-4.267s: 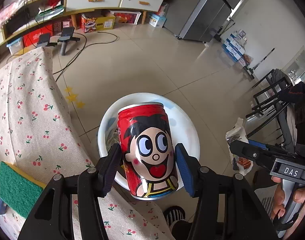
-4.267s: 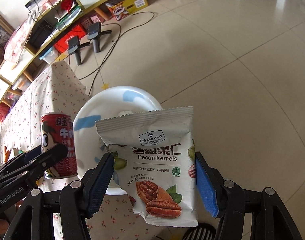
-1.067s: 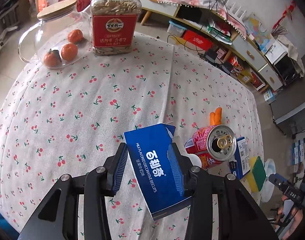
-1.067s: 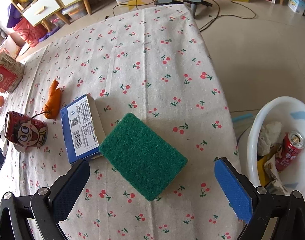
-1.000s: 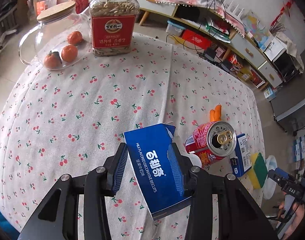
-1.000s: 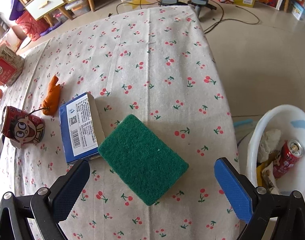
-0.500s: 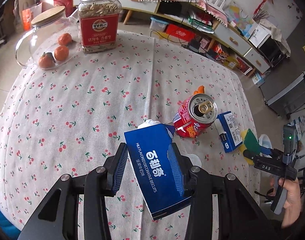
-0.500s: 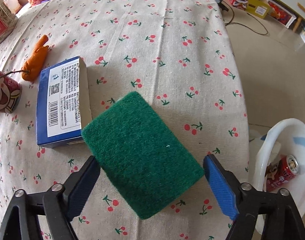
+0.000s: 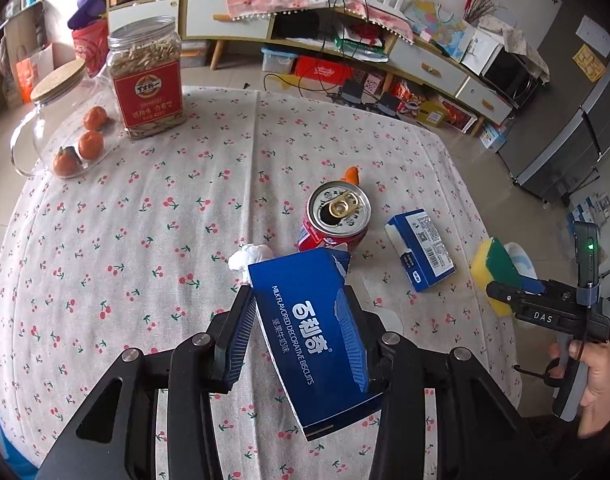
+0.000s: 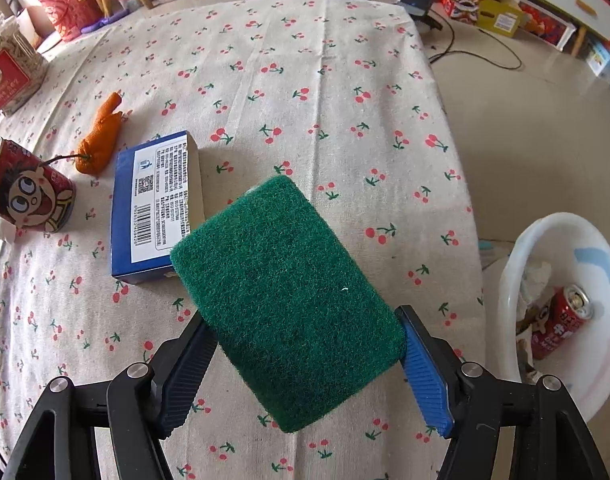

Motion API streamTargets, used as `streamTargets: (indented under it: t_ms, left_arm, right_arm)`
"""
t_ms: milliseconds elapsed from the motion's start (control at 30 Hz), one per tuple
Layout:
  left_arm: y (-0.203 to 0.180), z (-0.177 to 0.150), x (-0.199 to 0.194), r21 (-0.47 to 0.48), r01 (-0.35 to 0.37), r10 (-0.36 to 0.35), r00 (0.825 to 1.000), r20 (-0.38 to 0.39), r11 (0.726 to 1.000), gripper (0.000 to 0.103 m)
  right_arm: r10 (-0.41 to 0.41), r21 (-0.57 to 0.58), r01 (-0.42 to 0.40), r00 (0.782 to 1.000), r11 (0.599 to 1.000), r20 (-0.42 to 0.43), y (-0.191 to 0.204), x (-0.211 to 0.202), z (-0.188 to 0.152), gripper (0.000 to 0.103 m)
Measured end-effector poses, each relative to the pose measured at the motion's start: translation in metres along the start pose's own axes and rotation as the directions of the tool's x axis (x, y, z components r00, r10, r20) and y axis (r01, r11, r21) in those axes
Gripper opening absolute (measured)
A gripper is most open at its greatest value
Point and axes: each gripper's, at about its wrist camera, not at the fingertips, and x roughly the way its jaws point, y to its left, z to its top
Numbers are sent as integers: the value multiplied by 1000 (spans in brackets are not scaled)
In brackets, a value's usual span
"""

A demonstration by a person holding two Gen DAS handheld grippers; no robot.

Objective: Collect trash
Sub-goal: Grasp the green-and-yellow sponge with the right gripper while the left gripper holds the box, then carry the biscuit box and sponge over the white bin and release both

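My left gripper (image 9: 295,294) is shut on a blue biscuit box (image 9: 317,340), held above the cherry-print table. Past it stand a red can (image 9: 337,220) and a crumpled white tissue (image 9: 249,256). A second blue box (image 10: 153,204) lies flat beside the can (image 10: 27,196). My right gripper (image 10: 303,322) has a green sponge (image 10: 281,288) between its jaws, which are closing; both pads touch its sides. In the left wrist view that sponge (image 9: 499,264) shows its yellow underside at the table's right edge, in the right gripper (image 9: 505,292).
A white bin (image 10: 509,280) sits on the floor off the table's right edge, with a red can (image 10: 561,320) and wrappers inside. An orange scrap (image 10: 101,136) lies near the can. A seed jar (image 9: 145,80) and a glass jug (image 9: 65,128) with tangerines stand far left.
The right jaws have closed from wide open onto the sponge, which now sits raised over the blue box's corner. The left gripper has carried its box toward the can and turned.
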Motion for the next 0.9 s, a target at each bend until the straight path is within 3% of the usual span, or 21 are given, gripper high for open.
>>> streamTargets:
  t_ms: [433, 767, 900]
  left_arm:
    - [-62, -11, 3, 113, 48, -49, 999, 5, 992, 44]
    - [-145, -17, 16, 251, 80, -83, 997, -2, 965, 44]
    - [-187, -16, 37, 278, 129, -125, 992, -33, 952, 44]
  right_arm:
    - [22, 104, -31, 996, 994, 83, -58, -53, -35, 76]
    - [-8, 254, -20, 994, 967, 109, -143, -77, -64, 76]
    - [-21, 326, -18, 993, 945, 114, -181, -84, -76, 76]
